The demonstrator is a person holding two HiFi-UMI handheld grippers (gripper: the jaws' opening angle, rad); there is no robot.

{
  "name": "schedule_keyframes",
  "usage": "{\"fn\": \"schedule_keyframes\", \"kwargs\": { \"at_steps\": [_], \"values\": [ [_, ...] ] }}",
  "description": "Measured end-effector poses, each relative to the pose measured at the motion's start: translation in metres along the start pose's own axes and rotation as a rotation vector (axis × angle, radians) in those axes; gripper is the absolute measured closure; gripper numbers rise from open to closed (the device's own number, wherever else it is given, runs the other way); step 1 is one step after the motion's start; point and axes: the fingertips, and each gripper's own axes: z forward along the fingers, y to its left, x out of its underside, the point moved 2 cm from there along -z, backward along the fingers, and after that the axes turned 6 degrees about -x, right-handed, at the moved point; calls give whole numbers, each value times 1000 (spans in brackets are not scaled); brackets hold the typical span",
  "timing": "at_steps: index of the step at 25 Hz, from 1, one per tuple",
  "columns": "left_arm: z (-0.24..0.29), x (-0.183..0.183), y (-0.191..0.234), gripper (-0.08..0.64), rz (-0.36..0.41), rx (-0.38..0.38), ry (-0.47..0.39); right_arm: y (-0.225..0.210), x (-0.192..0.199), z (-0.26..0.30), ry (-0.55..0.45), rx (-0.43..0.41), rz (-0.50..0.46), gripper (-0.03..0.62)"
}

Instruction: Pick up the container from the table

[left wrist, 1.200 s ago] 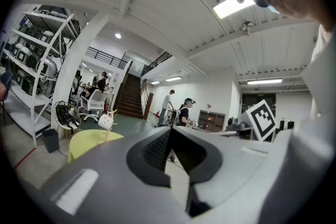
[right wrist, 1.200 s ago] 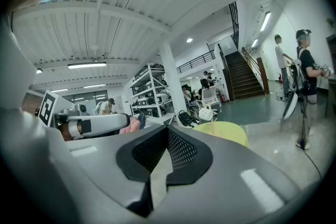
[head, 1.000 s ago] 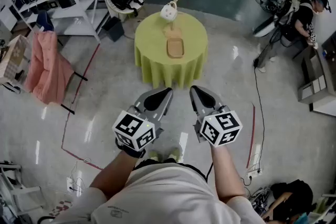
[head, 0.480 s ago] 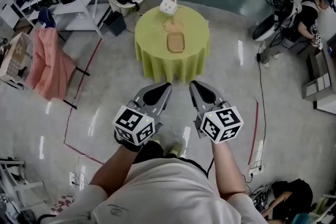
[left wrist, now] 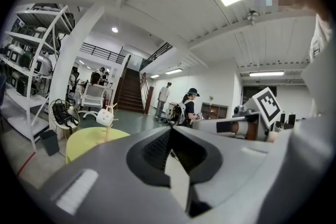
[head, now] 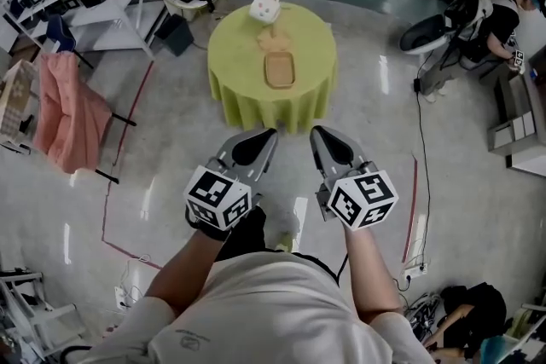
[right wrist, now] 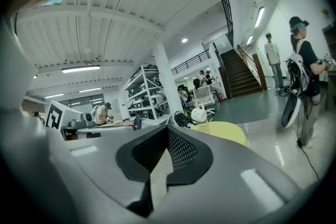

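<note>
— Where is the container from you?

— Straight ahead and well apart. I take it to be the wooden dish [head: 279, 70] lying near the middle of the round table [head: 230, 89] with the yellow-green cloth. A stretch of bare floor [head: 171, 149] lies between my fingers and the table's near edge.

— Which way does it lie?

— Its long axis runs away from me, one narrow end toward me, roughly in line with the gap between my two grippers.

— Which hand is nearer?

— There's hardly anything in it. The dish sits a shade left of the midline, so I judge my left gripper [head: 266, 137] slightly better placed than my right gripper [head: 319, 135].

— And your fingers?

— Both pairs are closed tip to tip, with nothing between them. They have to part before any grasp.

— What can't you make out?

— How deep the dish is, and whether anything lies in it; it's too small from the head view. In both gripper views only the table's edge shows past my jaws, and the dish itself is hidden. What looks like a white cup [head: 264, 6] on a small wooden stand is at the far edge, and I can't rule out that it's the container meant.
</note>
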Motion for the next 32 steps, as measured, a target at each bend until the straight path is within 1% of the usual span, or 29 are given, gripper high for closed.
{"fn": "schedule_keyframes", "kwargs": {
  "at_steps": [4,9,14,19,25,29,32],
  "values": [
    [33,4,31,554,16,27,22,-24,-2,34,2,32,9,582],
    [76,11,79,554,53,75,67,-53,-1,84,6,83,32,581],
    [113,26,116,554,103,146,118,-78,6,126,12,155,62,583],
    [150,44,151,554,163,181,165,-101,11,157,9,204,84,581],
    [191,81,164,554,244,207,256,-138,22,175,13,239,115,582],
    [219,111,171,554,307,225,325,-162,31,192,21,224,119,581],
    [238,134,174,552,334,237,387,-179,38,203,37,203,117,582]
  ]
}}
